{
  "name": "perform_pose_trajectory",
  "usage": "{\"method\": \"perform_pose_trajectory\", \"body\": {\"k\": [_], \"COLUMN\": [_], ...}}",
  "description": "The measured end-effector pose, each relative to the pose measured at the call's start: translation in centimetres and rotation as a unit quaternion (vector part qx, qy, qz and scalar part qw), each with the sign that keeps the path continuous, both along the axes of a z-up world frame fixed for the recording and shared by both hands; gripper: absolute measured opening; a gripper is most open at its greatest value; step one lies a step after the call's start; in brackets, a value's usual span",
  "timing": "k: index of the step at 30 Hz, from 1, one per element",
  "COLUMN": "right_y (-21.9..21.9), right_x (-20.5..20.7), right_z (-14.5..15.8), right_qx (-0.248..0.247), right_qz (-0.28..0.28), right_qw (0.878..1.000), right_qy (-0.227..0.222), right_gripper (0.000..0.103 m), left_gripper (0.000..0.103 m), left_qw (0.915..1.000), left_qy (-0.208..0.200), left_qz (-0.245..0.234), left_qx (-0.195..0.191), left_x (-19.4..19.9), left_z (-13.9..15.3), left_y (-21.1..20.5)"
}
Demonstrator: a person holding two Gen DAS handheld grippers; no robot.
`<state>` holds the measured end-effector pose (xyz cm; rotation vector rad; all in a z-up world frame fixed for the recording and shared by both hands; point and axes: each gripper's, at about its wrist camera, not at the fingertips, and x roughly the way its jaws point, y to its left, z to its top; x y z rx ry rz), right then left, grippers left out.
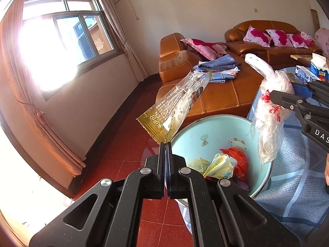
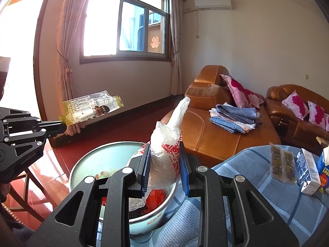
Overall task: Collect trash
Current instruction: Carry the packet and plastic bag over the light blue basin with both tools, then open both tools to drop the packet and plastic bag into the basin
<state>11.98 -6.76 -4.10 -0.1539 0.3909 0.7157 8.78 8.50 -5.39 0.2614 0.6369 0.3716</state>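
Cream walls, red tiled floor (image 1: 127, 144); strong sun through a sliding window (image 2: 125, 22) with curtains (image 2: 65, 47) tied back, glare washing out its left side. White air conditioner (image 2: 212, 2) high on wall. Tan leather sofa (image 2: 224, 135) carries pink floral pillows (image 2: 240, 91) and folded blue checked cloth (image 2: 234, 117); a second sofa (image 1: 267, 41) sits beyond it.
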Motion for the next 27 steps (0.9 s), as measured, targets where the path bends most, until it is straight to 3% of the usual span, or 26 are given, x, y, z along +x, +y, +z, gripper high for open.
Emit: {"method": "perform_pose_trajectory", "body": {"k": [21,23,25,27], "right_y": [1.4,1.4,1.2,0.9], "right_x": [-0.1,-0.1,-0.1,-0.1], "right_z": [-0.2,-0.3,-0.3,-0.2], "right_qx": [-0.025,-0.025,-0.021,-0.016], "right_qz": [0.019,0.017,0.015,0.012], "right_qw": [1.000,1.000,1.000,1.000], "right_qy": [0.000,0.000,0.001,0.001], "right_gripper": [0.030,0.031,0.035,0.046], "left_gripper": [0.001,0.004,0.004,0.005], "left_qw": [0.9999,0.9998,0.9998,0.9996], "left_qy": [0.006,0.005,0.005,0.009], "left_qz": [-0.010,-0.011,-0.012,-0.016], "left_qx": [-0.010,-0.016,-0.016,-0.020], "left_x": [1.0,1.2,1.2,1.3], "left_z": [-0.6,-0.8,-1.1,-1.4], "left_y": [0.5,0.6,0.6,0.7]}}
